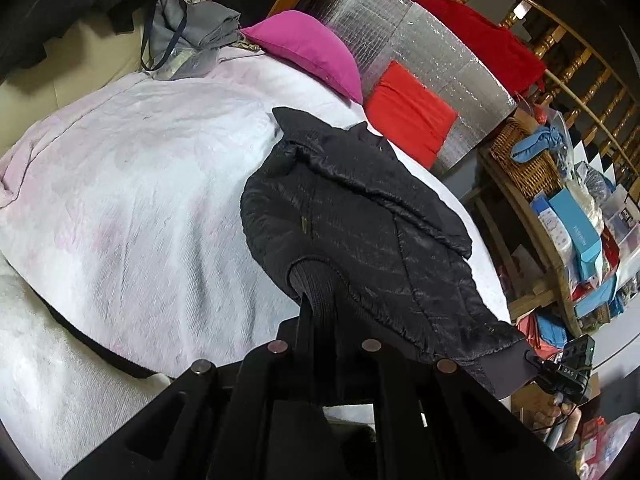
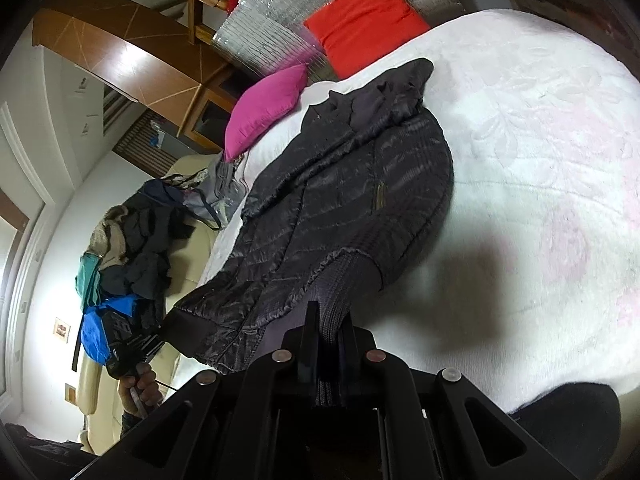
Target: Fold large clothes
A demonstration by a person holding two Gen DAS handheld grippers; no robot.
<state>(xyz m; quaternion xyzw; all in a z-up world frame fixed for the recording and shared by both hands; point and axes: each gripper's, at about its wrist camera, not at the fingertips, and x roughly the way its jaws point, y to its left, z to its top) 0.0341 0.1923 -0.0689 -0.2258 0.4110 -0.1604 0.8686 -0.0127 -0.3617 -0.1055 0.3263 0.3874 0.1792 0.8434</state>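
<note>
A black quilted jacket lies on a bed with a white and pink blanket, its collar toward the pillows. My left gripper is shut on the jacket's ribbed hem at one corner. My right gripper is shut on the ribbed hem at the other corner; the jacket stretches away from it over the blanket. Each gripper shows in the other's view, the right one at the hem's far end and the left one likewise.
A magenta pillow and a red cushion lean on silver foil insulation at the bed's head. A heap of clothes lies on a beige sofa. Wooden shelves with a basket and boxes stand beside the bed.
</note>
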